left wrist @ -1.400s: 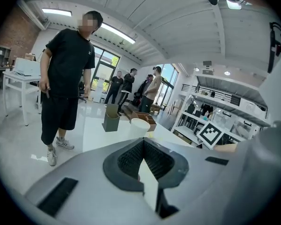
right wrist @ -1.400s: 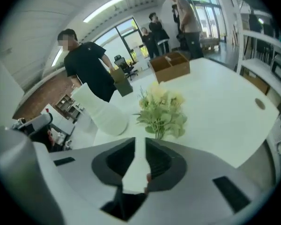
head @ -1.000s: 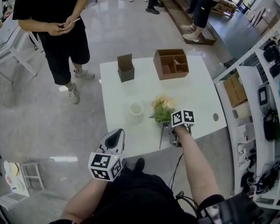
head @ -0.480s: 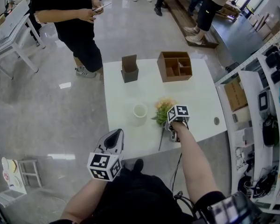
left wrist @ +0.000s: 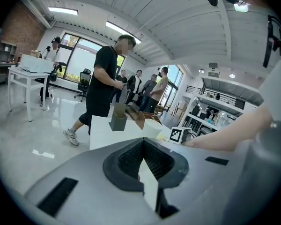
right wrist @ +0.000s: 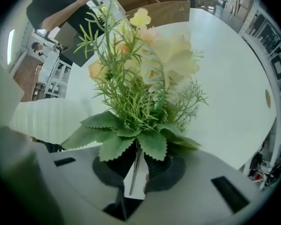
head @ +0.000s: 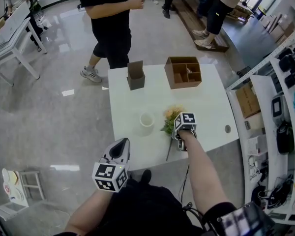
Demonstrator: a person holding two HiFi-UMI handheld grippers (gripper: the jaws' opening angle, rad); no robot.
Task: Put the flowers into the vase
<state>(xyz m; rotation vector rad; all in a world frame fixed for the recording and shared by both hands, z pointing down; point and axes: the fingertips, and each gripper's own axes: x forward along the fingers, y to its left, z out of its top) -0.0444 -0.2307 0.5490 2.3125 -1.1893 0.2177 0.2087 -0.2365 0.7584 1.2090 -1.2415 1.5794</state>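
A bunch of artificial flowers [head: 171, 119] with green leaves lies on the white table [head: 209, 104], its thin stem pointing toward the near edge. My right gripper [head: 179, 141] points steeply down over the stem. In the right gripper view its jaws [right wrist: 138, 162] are closing, with the stem between the pads just under the leaves and blooms [right wrist: 145, 64]. The white ribbed vase [head: 146, 120] stands upright just left of the flowers, and it shows as a vase [right wrist: 51, 121] at that view's left. My left gripper [head: 121, 143] hangs off the table's near edge, shut and empty [left wrist: 143, 146].
A brown wooden organizer [head: 183, 72] and a grey-brown open box [head: 135, 75] stand at the table's far edge. A person in black [head: 113, 18] stands right behind the table. Shelving with gear [head: 280, 107] runs along the right. A small round hole [head: 227, 129] marks the table's right side.
My right gripper has sunk a little onto the flower stem and its jaws have narrowed round it. The person in black has walked right, up to the table's far side.
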